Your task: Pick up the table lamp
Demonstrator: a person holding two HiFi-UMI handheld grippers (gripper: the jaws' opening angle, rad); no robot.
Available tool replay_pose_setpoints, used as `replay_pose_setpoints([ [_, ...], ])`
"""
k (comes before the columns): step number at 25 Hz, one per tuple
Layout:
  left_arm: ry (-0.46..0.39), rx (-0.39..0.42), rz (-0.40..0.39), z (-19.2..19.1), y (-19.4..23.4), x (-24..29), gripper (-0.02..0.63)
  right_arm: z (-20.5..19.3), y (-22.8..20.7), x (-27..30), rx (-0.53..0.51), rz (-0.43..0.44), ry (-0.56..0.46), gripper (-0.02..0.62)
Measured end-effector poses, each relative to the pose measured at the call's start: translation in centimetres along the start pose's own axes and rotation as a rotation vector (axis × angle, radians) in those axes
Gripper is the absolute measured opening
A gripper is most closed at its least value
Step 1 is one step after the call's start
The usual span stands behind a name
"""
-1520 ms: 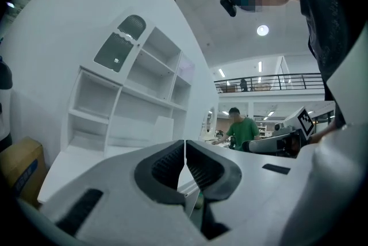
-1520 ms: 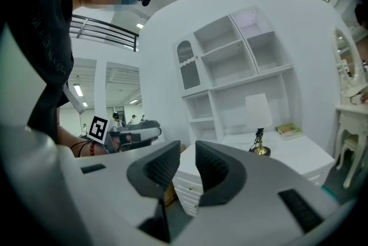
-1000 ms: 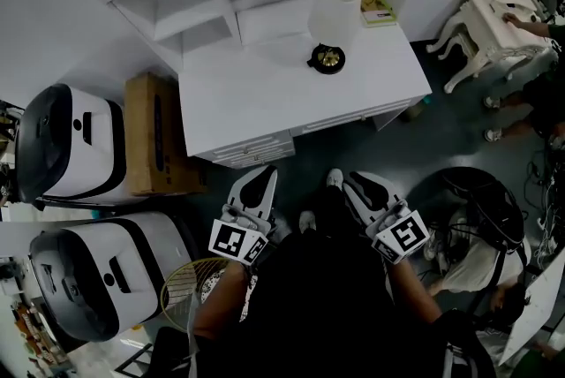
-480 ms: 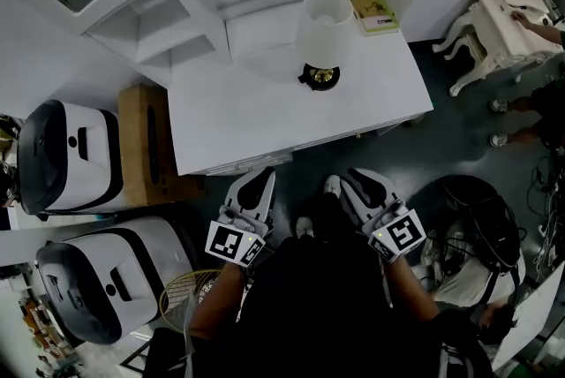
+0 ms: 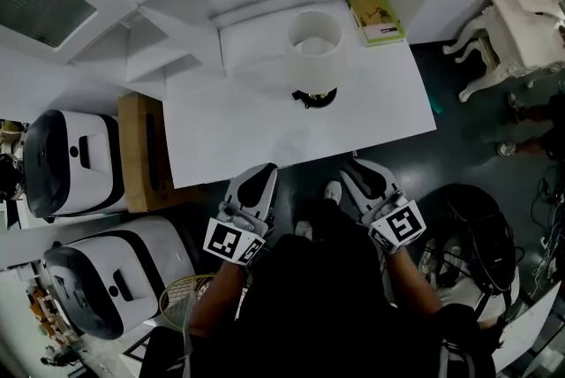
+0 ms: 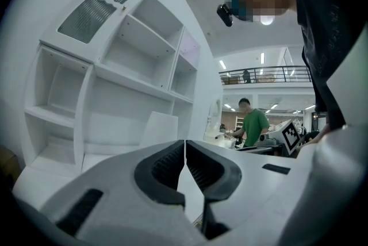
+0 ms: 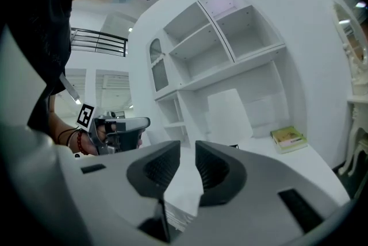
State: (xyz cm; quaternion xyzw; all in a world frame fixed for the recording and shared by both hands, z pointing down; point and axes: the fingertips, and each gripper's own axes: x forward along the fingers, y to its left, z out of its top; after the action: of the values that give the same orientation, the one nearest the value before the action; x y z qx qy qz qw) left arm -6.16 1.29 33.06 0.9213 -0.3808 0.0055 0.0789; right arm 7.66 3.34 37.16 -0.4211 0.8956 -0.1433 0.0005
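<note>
The table lamp point(image 5: 312, 49) has a white drum shade and a dark round base with a brass centre. It stands on the white desk point(image 5: 229, 129), towards the back middle. Both grippers hover side by side at the desk's near edge, well short of the lamp. My left gripper point(image 5: 262, 173) is shut and holds nothing. My right gripper point(image 5: 353, 170) stands open by a narrow gap with nothing between its fingers. The lamp's shade point(image 6: 158, 130) shows just past my left gripper point(image 6: 184, 144) in the left gripper view. The shade point(image 7: 229, 115) also shows beyond my right gripper point(image 7: 188, 150) in the right gripper view.
A green book point(image 5: 375, 16) lies at the desk's back right corner. White shelving point(image 5: 177, 5) rises behind the desk. A cardboard box point(image 5: 141, 151) and two white-and-black machines point(image 5: 66, 160) stand on the left. An ornate white table point(image 5: 530, 23) is on the right. A person in green point(image 6: 253, 124) stands far off.
The desk and lamp have slid lower in the head view. Both grippers now reach the desk's front edge, closer to the lamp than before.
</note>
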Motion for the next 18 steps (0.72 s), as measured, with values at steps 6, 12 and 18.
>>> replay_pose_setpoints([
  [6, 0.005, 0.017, 0.026, -0.6, 0.7, 2.3, 0.025, -0.1, -3.1, 2.4, -0.04, 0.043, 0.019, 0.094],
  [12, 0.011, 0.01, 0.029, -2.2, 2.0, 3.7, 0.025, -1.8, -5.4, 5.4, -0.035, 0.072, 0.064, 0.094],
  [18, 0.04, -0.016, 0.041, -5.6, 4.5, 4.8, 0.025, -4.1, -7.8, 8.2, -0.073, 0.054, 0.08, 0.094],
])
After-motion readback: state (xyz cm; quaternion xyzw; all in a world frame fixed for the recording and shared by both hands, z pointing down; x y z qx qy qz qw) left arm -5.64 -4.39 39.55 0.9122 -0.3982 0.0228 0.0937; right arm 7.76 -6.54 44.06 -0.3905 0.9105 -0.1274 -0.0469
